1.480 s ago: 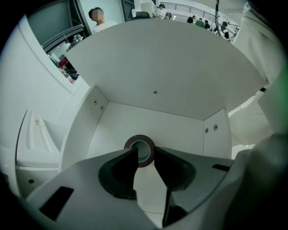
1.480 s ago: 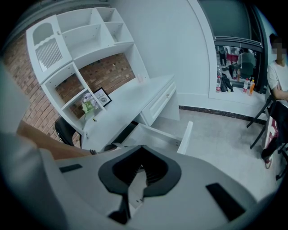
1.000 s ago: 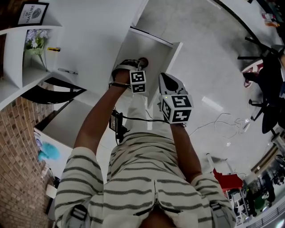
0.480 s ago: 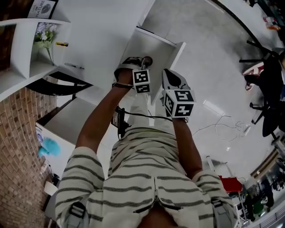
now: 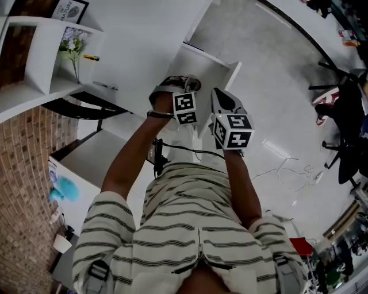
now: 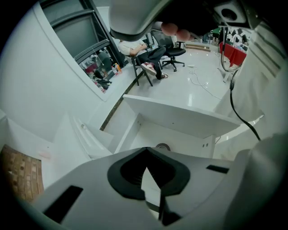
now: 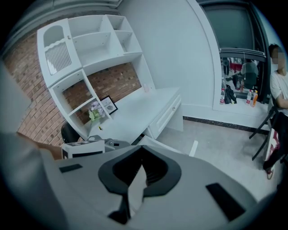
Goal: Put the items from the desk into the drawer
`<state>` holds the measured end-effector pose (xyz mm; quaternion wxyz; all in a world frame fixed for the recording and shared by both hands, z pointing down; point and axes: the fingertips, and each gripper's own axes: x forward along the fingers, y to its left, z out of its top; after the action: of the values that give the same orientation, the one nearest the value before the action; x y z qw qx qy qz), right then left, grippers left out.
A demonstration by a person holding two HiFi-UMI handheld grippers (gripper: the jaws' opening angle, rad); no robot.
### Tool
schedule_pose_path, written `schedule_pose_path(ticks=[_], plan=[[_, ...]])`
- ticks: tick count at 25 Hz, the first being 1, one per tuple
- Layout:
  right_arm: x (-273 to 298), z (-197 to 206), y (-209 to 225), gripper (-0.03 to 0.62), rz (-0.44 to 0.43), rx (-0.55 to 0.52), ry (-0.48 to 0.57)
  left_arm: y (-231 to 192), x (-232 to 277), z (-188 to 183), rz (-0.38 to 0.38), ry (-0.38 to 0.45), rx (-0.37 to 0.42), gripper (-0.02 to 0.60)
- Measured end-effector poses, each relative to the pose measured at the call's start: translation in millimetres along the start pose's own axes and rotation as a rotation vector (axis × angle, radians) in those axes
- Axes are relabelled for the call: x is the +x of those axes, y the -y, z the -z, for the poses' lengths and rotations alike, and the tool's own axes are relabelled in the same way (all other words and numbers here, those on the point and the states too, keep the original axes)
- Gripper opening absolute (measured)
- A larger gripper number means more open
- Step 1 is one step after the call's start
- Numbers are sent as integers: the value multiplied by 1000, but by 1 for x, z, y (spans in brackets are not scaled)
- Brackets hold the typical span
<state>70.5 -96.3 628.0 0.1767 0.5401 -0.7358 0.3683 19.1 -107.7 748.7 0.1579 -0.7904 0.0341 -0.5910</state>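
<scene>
A white drawer (image 5: 214, 64) stands pulled out from the white desk (image 5: 144, 34). My left gripper (image 5: 185, 96) hangs over the drawer's near end, jaws closed together with nothing between them. In the left gripper view the drawer's inside (image 6: 189, 134) lies just beyond the jaw tips (image 6: 145, 149), and a small dark ring (image 6: 162, 146) rests on its floor. My right gripper (image 5: 225, 110) is beside the left one, also shut and empty. The right gripper view looks past its tips (image 7: 141, 147) toward the desk (image 7: 135, 112). A dark pen (image 5: 107, 86) lies on the desk.
White shelves (image 5: 34, 69) hold flowers (image 5: 72, 46), a small yellow item (image 5: 91, 57) and a framed picture (image 5: 70, 8). A black chair (image 5: 86, 106) sits under the desk. Cables (image 5: 287, 166) lie on the grey floor. A seated person (image 5: 345, 103) is at the right.
The head view has swung a little, so the desk and drawer sit further right. Both grippers stay shut together over the drawer's near end.
</scene>
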Motion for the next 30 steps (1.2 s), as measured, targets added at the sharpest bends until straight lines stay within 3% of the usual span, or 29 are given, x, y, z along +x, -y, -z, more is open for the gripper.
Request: schedule_pose_path(ticks=[8,15,24,30], plan=[[-9,-19,-11,11,-11,-23,36,-18,-37,-10,-63,18,-29,8],[-21,-44,-21,11,-18,-56,87,-40,-76,-22,-124,69,-147,8],[-37,-74,-34,11,-25,-107,151,-68,-126,-35,-220,127,-234,7],[-47,-94,-43,11,-35,-135,191,-82,-159,-40,-253,215,-384,7]])
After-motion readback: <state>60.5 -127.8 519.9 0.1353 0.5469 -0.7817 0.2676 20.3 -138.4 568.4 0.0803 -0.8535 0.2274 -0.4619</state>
